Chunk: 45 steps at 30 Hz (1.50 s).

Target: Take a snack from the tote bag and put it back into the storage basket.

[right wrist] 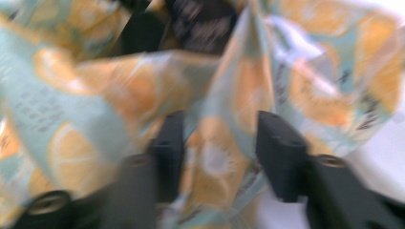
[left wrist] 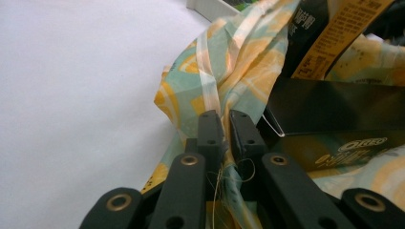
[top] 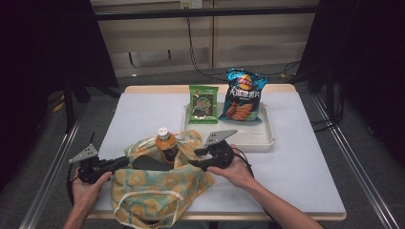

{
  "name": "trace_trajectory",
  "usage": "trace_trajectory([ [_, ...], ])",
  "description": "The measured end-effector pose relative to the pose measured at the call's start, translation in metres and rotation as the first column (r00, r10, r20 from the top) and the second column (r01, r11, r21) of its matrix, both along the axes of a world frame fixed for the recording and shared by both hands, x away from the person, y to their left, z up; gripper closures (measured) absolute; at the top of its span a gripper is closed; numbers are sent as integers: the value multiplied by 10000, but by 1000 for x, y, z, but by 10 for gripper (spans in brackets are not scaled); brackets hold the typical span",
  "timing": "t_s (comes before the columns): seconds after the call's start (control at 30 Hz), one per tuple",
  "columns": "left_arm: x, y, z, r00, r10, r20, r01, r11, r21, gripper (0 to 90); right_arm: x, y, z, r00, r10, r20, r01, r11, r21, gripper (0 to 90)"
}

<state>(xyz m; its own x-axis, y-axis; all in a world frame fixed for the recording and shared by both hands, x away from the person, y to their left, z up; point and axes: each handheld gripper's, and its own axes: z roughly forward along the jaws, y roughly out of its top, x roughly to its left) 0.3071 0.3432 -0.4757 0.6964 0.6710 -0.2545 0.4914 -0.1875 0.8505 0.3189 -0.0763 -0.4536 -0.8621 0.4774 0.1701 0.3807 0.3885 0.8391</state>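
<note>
So the person has both forearms coming in from the near edge of the table (top: 143, 102), one gripper in each hand, working a fabric bag (top: 157, 191) printed with orange slices that sits slumped at the near edge, a bit left of the middle.

The left gripper (top: 125, 162) is held low and nearly level, pointing right, into the bag's left side, with the left hand (top: 88, 183) wrapped around its body near the table's near left corner. In the left gripper view its jaws are pinched almost together on a fold of the bag's rim (left wrist: 217, 102), with loose threads sticking out between them, so it has hold of the cloth.

The right gripper (top: 195, 157) comes at the bag from the opposite side, pointing left, with the right hand (top: 236, 171) cupped under it and the forearm angling off toward the near right corner. The right gripper view is blurry, but its jaws stand about halfway apart with a pleat of the bag hanging between them; the pads don't look like they're pressing on it.

An orange-capped bottle (top: 165, 143) stands upright in the bag's mouth, and a dark box (left wrist: 334, 112) sits inside next to it.

Farther back, around the table's middle, a white tray (top: 267, 138) carries a green snack packet (top: 203, 105) and a blue chip bag (top: 242, 95) side by side.
</note>
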Motion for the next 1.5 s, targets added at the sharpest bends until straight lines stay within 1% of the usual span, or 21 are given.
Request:
trace_trajectory([
  [0.07, -1, 1, -1, 10000, -30, -14, 30, 10000, -16, 843, 8, -2, 2, 9995, -296, 123, 294, 9994, 180, 352],
  [0.2, -6, 6, -5, 10000, -60, -71, 60, 10000, -72, 843, 29, -4, 4, 9974, -710, 150, 703, 9966, 428, 233],
  [0.27, -8, 6, -6, 9999, -132, -83, 131, 9998, -150, 842, 38, -3, 2, 9969, -782, 53, 777, 9952, 593, 193],
  [0.33, -8, 7, -6, 9999, -144, -91, 143, 9998, -151, 830, 48, 0, -1, 9952, -970, 155, 961, 9941, 499, 165],
  [0.43, -8, 7, -5, 9999, -131, -28, 130, 9997, -200, 812, 62, 3, -8, 9956, -905, -244, 920, 9934, 684, 132],
  [0.47, -8, 7, -4, 9999, -167, -5, 167, 9997, -202, 805, 66, 5, -12, 9961, -832, -304, 852, 9938, 715, 152],
  [0.5, -9, 6, -3, 9998, -179, 19, 179, 9997, -164, 795, 67, 7, -14, 9968, -677, -418, 706, 9949, 726, 219],
  [0.6, -9, 6, -3, 9998, -178, 15, 178, 9996, -223, 754, 62, 13, -16, 9992, -231, -337, 252, 9977, 630, 484],
  [0.63, -9, 6, -3, 9999, -138, 37, 138, 9997, -222, 750, 59, 14, -15, 9997, -173, -155, 181, 9984, 539, 547],
  [0.73, -10, 6, -3, 10000, 0, 87, 2, 9997, -240, 704, 50, 16, -10, 9998, 210, 12, -211, 9986, 485, 822],
  [0.77, -9, 6, -3, 10000, 8, 96, -6, 9997, -235, 701, 46, 17, -10, 9993, 373, -47, -370, 9984, 432, 867],
  [0.8, -9, 5, -4, 9999, -89, 99, 92, 9994, -337, 702, 44, 18, -11, 9990, 438, -58, -436, 9984, 349, 885],
  [0.93, -9, 4, -5, 10000, -35, 91, 37, 9998, -175, 715, 34, 22, -21, 9986, 470, -262, -479, 9983, -341, 900],
  [1.0, -8, 4, -6, 10000, -44, 72, 45, 9999, -124, 718, 33, 21, -26, 9981, 459, -413, -475, 9981, -384, 900],
  [1.07, -7, 3, -7, 10000, -27, 26, 27, 10000, 27, 729, 32, 19, -32, 9979, 335, -563, -372, 9971, -658, 900],
  [1.2, -6, 2, -9, 10000, -41, -22, 42, 9998, 179, 753, 31, 14, -37, 9982, 136, -581, -195, 9945, -1026, 900],
  [1.3, -6, 1, -9, 10000, -92, -27, 93, 9997, 244, 768, 29, 9, -36, 9995, -33, -303, -12, 9890, -1478, 900],
  [1.4, -6, 0, -7, 10000, -88, 46, 86, 9995, 304, 746, 28, 5, -36, 9990, -263, -355, 209, 9894, -1435, 889],
  [1.43, -6, 0, -5, 9999, 39, 105, -42, 9996, 273, 667, 26, 5, -36, 9994, -172, -284, 136, 9924, -1226, 787],
  [1.47, -6, 0, -4, 9999, 39, 127, -41, 9999, 163, 667, 26, 5, -36, 9994, -172, -284, 136, 9924, -1226, 787],
  [1.5, -6, 0, -1, 9998, 55, 205, -58, 9999, 130, 655, 26, 5, -34, 9993, -225, -289, 192, 9936, -1114, 746],
])
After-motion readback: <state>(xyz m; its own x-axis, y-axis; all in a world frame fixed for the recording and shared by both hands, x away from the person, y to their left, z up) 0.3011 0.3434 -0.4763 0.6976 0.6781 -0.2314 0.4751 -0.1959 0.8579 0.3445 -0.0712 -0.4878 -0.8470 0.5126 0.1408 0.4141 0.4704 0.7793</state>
